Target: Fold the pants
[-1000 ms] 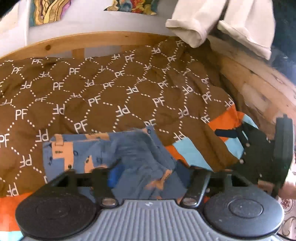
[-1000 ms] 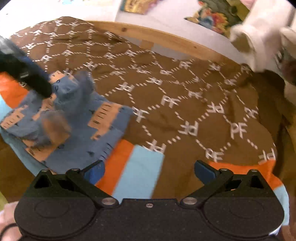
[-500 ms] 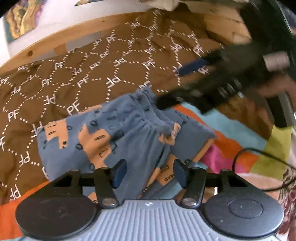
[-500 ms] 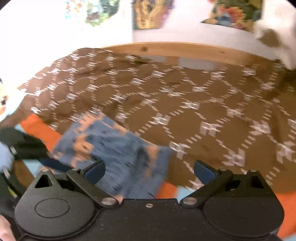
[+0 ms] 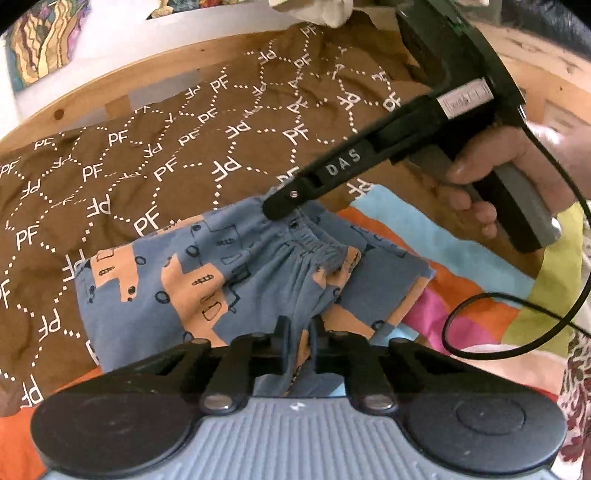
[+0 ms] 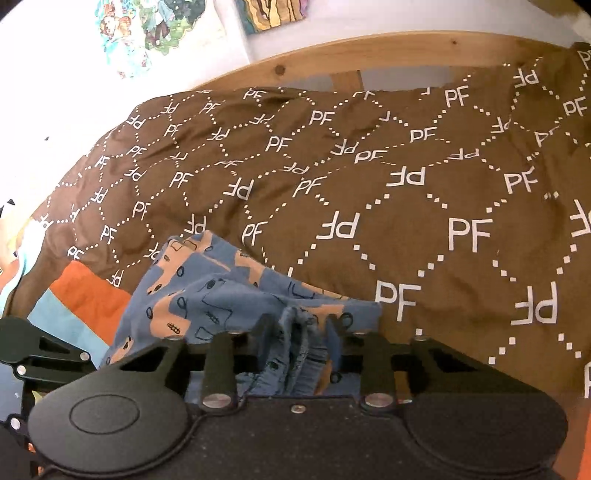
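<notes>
Small blue pants (image 5: 221, 280) with orange truck prints lie crumpled on a brown bedspread (image 5: 147, 147). My left gripper (image 5: 299, 325) is closing, its jaws nearly together on a fold of the pants' near edge. In the same view my right gripper (image 5: 280, 203) reaches in from the right, held by a hand (image 5: 509, 166), with its tip on the gathered waistband (image 5: 314, 243). In the right wrist view my right gripper (image 6: 300, 323) is closing with the bunched waistband (image 6: 295, 347) pinched between its pads, and the pants (image 6: 207, 295) spread away to the left.
A wooden bed frame (image 6: 369, 48) borders the far side of the bedspread (image 6: 406, 184). A striped orange, blue, pink and green sheet (image 5: 461, 266) lies at the near right. A black cable (image 5: 480, 354) loops there. Pale cloth (image 5: 314, 11) hangs at the top.
Both grippers went from wide open to pinching the pants. The right gripper swung in from the right onto the waistband. The left gripper sank onto the near edge.
</notes>
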Demonstrator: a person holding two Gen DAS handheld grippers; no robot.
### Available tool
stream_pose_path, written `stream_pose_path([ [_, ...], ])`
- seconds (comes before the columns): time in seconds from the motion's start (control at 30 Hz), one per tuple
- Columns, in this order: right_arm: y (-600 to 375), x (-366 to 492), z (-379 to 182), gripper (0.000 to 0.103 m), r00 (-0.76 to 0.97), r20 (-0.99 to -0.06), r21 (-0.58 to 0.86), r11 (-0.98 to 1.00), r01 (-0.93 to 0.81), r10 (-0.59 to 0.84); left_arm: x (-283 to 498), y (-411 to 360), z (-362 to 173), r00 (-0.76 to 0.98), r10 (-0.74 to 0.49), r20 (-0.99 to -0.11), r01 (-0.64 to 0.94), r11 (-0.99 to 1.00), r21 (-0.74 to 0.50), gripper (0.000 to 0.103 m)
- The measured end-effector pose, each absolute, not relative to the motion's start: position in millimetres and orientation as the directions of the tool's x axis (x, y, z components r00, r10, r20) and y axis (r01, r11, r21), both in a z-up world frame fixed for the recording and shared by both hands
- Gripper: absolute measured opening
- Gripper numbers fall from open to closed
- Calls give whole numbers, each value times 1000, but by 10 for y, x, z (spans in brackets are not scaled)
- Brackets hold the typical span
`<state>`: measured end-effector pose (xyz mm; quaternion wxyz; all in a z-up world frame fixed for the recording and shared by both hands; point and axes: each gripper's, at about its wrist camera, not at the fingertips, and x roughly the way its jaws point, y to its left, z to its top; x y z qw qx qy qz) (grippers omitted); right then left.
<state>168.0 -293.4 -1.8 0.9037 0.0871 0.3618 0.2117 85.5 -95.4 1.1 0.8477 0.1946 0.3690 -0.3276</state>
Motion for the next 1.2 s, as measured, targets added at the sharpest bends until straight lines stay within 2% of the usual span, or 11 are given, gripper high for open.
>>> stream_pose_path([
  [0.33,-3136,1485,326,11,641,-596,403,871,-282,483,742,-666,319,441,-622,-647,785,617,-57,2],
  [0.4,-3178,1439,423,0,652,-597,393,879,-271,467,677,-729,318,453,-615,-645,798,603,-14,2],
  [0.5,-3304,1440,498,2,661,-595,422,878,-227,457,657,-827,232,486,-578,-655,791,610,48,3],
  [0.53,-3333,1458,488,8,661,-595,430,876,-218,456,668,-843,203,487,-567,-664,788,614,53,3],
  [0.6,-3330,1479,436,28,655,-612,406,887,-221,443,673,-844,159,503,-541,-674,771,634,66,18],
  [0.7,-3243,1498,288,38,621,-637,374,888,-269,457,660,-819,119,530,-514,-675,758,643,106,51],
  [0.83,-3128,1603,86,42,595,-656,359,886,-295,464,707,-875,-8,546,-455,-703,748,643,165,51],
  [0.97,-3038,1738,-52,44,556,-666,393,868,-303,496,780,-914,-119,533,-399,-746,736,653,177,34],
  [1.0,-3015,1750,-65,38,555,-670,390,870,-301,492,776,-910,-111,532,-402,-745,737,653,174,22],
  [1.1,-3003,1751,-60,18,564,-672,382,877,-291,480,774,-906,-65,532,-414,-739,742,648,170,6],
  [1.2,-3075,1707,10,10,577,-658,402,874,-274,484,772,-848,-2,527,-449,-722,744,655,135,4],
])
